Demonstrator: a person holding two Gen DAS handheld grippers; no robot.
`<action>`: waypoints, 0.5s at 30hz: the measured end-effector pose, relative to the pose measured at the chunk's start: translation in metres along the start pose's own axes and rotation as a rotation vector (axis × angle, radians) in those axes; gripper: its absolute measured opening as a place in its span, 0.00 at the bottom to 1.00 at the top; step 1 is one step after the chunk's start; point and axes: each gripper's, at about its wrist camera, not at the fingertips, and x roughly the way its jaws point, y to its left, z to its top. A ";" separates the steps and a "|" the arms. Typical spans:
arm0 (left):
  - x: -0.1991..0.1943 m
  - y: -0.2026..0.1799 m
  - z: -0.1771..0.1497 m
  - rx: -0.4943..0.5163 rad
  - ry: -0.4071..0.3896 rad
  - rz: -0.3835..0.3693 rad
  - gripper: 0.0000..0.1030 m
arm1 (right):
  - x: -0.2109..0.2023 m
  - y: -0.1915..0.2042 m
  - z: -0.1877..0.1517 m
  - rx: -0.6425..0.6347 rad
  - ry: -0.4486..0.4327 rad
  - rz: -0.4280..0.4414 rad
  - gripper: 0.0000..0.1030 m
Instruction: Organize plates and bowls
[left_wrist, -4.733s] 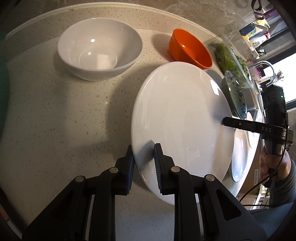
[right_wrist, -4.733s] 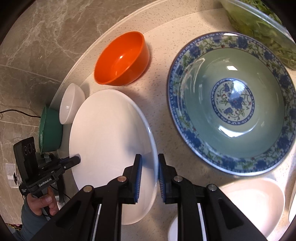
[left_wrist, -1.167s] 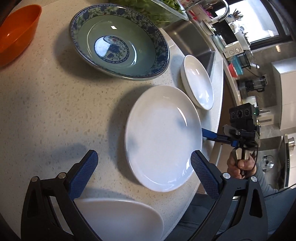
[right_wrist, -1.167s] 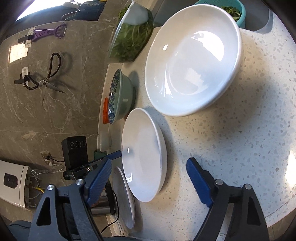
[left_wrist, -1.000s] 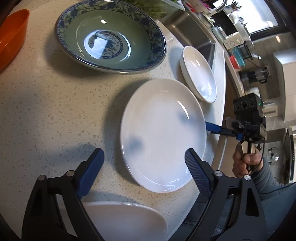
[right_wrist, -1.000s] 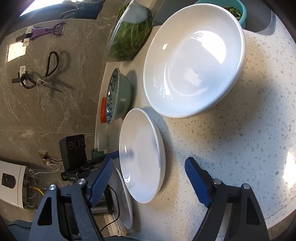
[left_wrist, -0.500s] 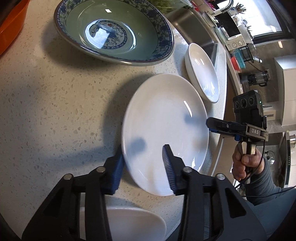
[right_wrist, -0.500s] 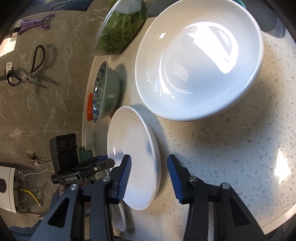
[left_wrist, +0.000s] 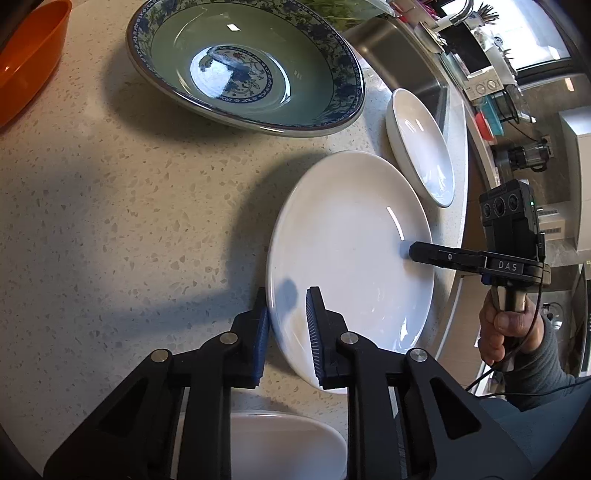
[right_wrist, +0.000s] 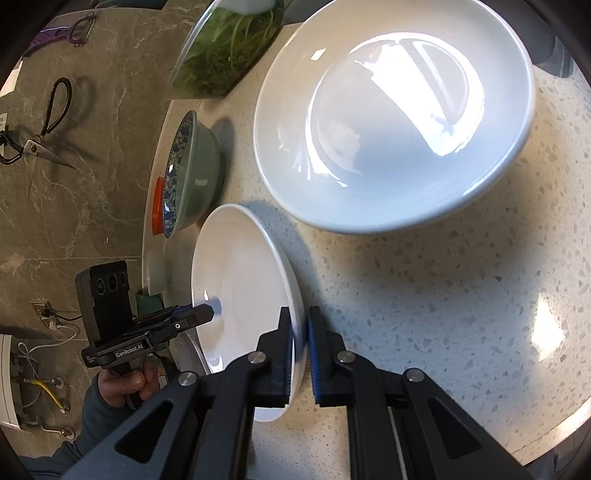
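A white dinner plate (left_wrist: 351, 251) lies on the speckled counter near its front edge. My left gripper (left_wrist: 286, 325) is shut on the plate's near rim. My right gripper (right_wrist: 301, 339) is shut on the opposite rim (right_wrist: 240, 288); in the left wrist view it shows at the plate's right side (left_wrist: 417, 254). A blue-patterned green bowl (left_wrist: 243, 66) sits behind the plate. A white shallow bowl (left_wrist: 421, 147) lies to the right by the sink; in the right wrist view it is large (right_wrist: 395, 114). An orange bowl (left_wrist: 26, 55) is far left.
Another white dish (left_wrist: 280, 443) lies under my left gripper at the counter's front. A clear container of greens (right_wrist: 225, 48) stands at the back by the sink (left_wrist: 402, 77). Scissors (right_wrist: 40, 125) hang on the stone wall. The counter edge (left_wrist: 458, 258) runs just right of the plate.
Both grippers were wide open around the plate a second ago; they have closed onto its opposite rims. The plate has stayed on the counter.
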 end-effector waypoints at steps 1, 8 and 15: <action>0.000 -0.001 0.000 0.000 0.001 0.006 0.17 | 0.000 0.000 0.000 0.001 -0.001 0.002 0.11; -0.002 -0.001 -0.002 0.003 -0.013 0.022 0.17 | -0.002 0.007 0.000 -0.001 -0.008 0.005 0.12; -0.019 -0.001 -0.007 -0.002 -0.035 0.018 0.17 | -0.007 0.016 -0.002 -0.005 -0.010 0.015 0.12</action>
